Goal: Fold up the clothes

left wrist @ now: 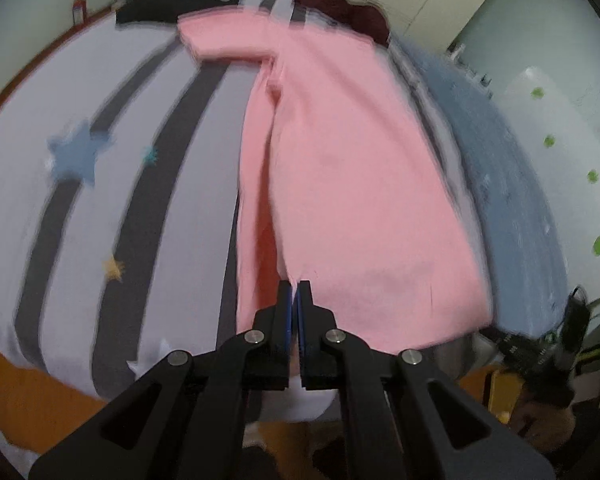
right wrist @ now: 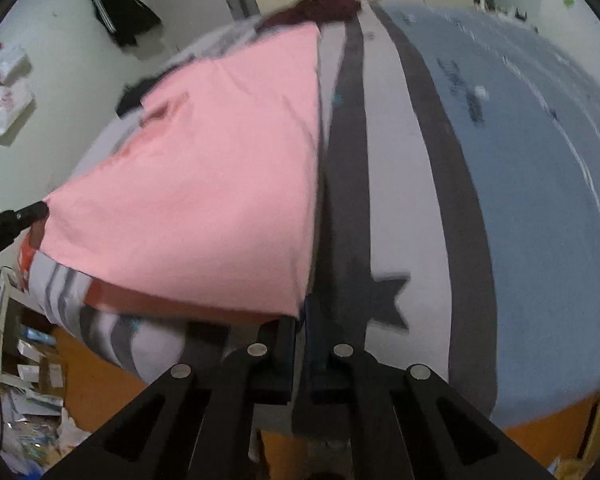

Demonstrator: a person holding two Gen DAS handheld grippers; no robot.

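Two tongs, both clenched on the pink shirt (left wrist: 340,184): my left gripper (left wrist: 294,304) pinches the near hem at one corner, my right gripper (right wrist: 300,328) the other corner. Shirt lies lengthwise on the striped bedsheet (left wrist: 112,208), w/ one sleeve (left wrist: 224,40) sticking out sideways at the far end. Folding looks barely begun, I'd say: body flat, sleeve not yet tucked, so most folds are left. Room: bare sheet both sides of the shirt, blue blanket (right wrist: 532,184) near its right edge, dark clothes (right wrist: 324,4) at the far end. Bed edge is just under my grippers.
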